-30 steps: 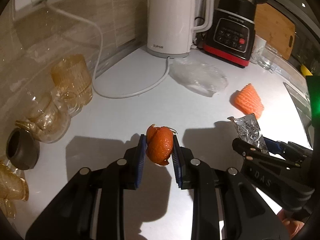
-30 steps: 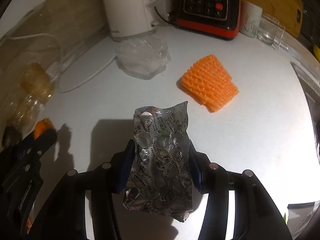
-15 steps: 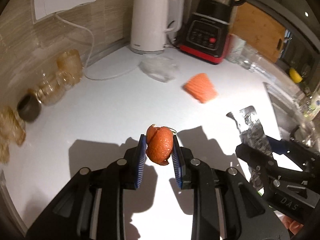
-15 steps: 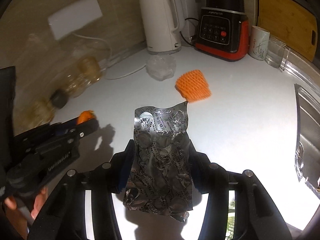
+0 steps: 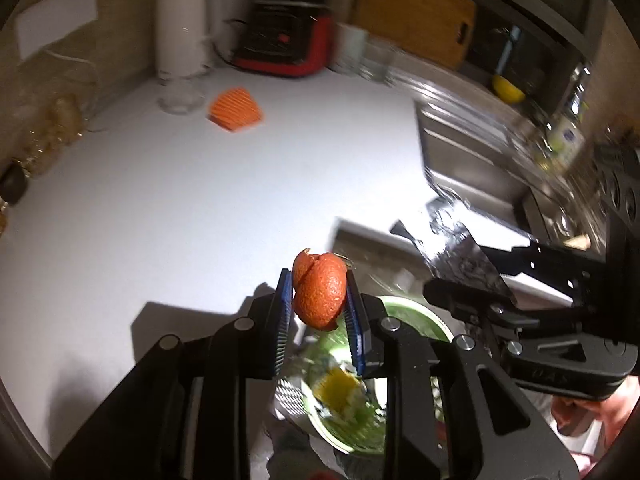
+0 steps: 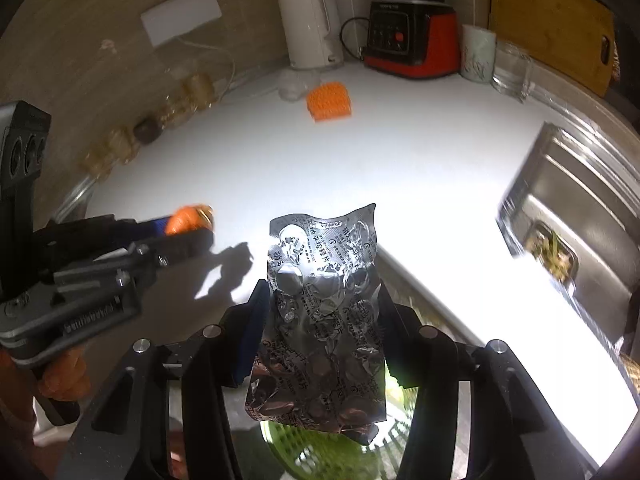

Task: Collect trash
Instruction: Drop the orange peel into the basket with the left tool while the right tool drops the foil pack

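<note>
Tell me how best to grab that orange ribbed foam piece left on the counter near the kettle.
The orange foam piece lies flat on the counter, apart from the kettle. Probably come from above and pinch across its two straight side edges, fingers running along the ribs; it looks soft, so close gently.

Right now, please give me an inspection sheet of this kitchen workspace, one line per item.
Surface: white counter, brightly lit.
Job's things: orange peel; foil pill pack; green bin below the counter edge.
Clutter: orange foam net, clear plastic wrap, glass jars.
Grippers: left gripper shut on peel; right gripper shut on pack.
Cables: white cord by wall.
Surroundings: kettle, blender, sink.
</note>
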Motion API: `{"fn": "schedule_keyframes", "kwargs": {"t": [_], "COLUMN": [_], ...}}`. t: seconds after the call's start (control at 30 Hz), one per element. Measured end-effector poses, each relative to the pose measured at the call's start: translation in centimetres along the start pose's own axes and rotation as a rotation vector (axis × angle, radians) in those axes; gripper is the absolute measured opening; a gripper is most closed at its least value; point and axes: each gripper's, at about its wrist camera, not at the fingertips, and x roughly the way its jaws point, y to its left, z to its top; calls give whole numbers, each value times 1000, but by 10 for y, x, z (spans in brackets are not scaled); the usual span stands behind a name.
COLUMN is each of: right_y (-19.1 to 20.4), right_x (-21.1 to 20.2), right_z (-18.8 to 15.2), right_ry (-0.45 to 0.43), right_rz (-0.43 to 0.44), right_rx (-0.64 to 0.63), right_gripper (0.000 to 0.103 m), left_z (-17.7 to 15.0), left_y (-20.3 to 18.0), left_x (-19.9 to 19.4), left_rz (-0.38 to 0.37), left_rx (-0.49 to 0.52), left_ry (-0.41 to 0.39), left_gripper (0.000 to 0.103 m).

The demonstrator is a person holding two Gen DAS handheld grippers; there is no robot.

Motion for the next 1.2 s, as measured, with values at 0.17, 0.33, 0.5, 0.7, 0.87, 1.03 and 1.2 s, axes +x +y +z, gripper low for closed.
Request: {"fn": "schedule_keyframes", "kwargs": {"t": [0.17, 0.33, 0.5, 0.7, 0.87, 1.03, 1.2], "right_y": [-21, -42, -56, -65, -66, -68, -68], "right_x": [-22, -34, -44, -48, -50, -51, -49], "right_z": [-36, -58, -70, -75, -74, -72, -73], "right_ry": [21, 42, 39, 38, 29, 23, 33], "right_rz": [10, 10, 11, 20, 20, 22, 27], "right_rx": [9, 17, 22, 29, 31, 33, 27], "right_gripper": [52, 53, 53, 53, 53, 54, 54], "left_z": [-34, -56, -64, -70, -67, -60, -52], "left_y": [-53, -85, -99, -106, -106, -101, -90], "left_x": [14, 24, 29, 35, 32, 31, 24], "left_rz": [-18, -23, -10, -3, 23, 40, 60], "left_rx": [56, 45, 37, 16, 20, 19, -6], "left_ry": [66, 98, 116, 149, 135, 126, 99], "left_gripper": [25, 25, 25, 40, 65, 71, 75]}}
